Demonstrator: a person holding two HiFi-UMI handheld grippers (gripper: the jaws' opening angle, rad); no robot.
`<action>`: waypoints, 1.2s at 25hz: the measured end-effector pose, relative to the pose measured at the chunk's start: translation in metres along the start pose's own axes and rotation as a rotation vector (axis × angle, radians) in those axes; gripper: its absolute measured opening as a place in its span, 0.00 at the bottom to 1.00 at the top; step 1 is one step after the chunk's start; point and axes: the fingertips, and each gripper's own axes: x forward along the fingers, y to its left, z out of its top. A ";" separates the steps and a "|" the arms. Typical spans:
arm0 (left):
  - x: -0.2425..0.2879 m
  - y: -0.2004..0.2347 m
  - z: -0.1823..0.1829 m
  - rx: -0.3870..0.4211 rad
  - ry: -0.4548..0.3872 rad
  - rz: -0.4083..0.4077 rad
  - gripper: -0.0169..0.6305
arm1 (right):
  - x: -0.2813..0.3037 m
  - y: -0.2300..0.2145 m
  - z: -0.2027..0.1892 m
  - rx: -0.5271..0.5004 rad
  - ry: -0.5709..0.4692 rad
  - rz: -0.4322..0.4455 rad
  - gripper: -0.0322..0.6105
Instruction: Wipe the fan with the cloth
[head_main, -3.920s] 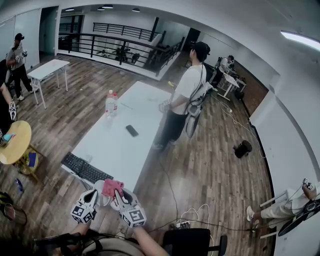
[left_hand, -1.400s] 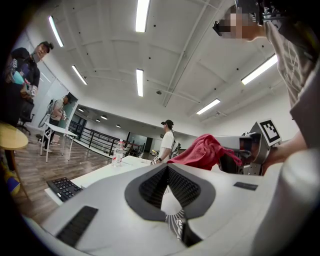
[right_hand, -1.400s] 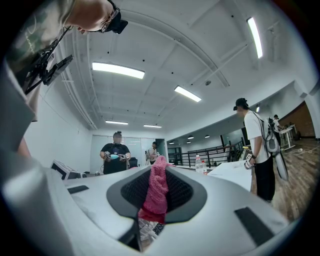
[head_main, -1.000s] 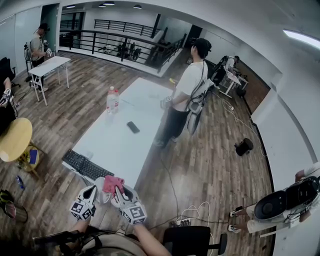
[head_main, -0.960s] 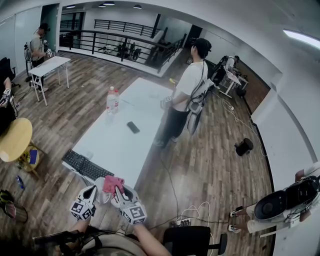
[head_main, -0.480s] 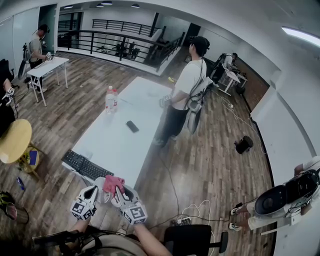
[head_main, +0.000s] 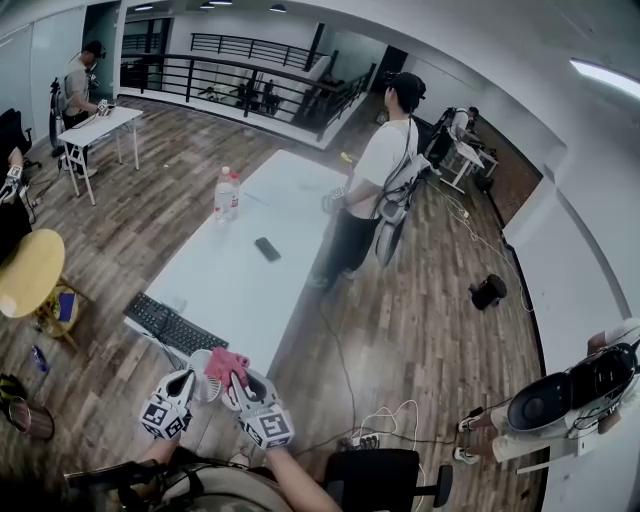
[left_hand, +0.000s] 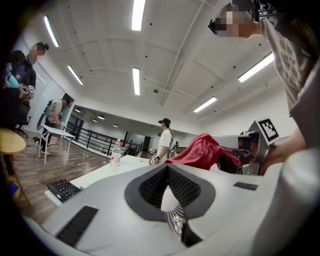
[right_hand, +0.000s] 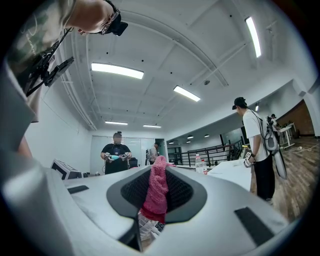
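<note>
A pink cloth bunches up between the pads of my right gripper, which is shut on it. In the right gripper view the cloth stands upright in the jaws, with the white grille of a small fan just below it. My left gripper is shut, and a white part of the fan sits between its pads. In the left gripper view the fan's grille shows low between the jaws. The cloth and the right gripper are close at the right. Both grippers are held near the table's near end.
A long white table runs ahead with a black keyboard, a phone and bottles. A person stands at its right side. A round yellow table is at the left, and an office chair and floor cables are at the right.
Grippers, cloth and fan have kept still. Only people in the background have shifted slightly.
</note>
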 end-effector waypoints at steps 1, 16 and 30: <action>-0.001 0.000 -0.001 -0.002 0.002 0.000 0.03 | -0.001 0.001 0.000 -0.002 0.001 0.002 0.17; -0.005 0.001 0.004 -0.020 -0.004 0.015 0.03 | -0.004 0.002 -0.001 0.012 -0.011 0.002 0.17; -0.003 0.002 0.005 -0.020 -0.015 0.012 0.03 | -0.004 -0.001 0.002 0.008 -0.016 -0.003 0.17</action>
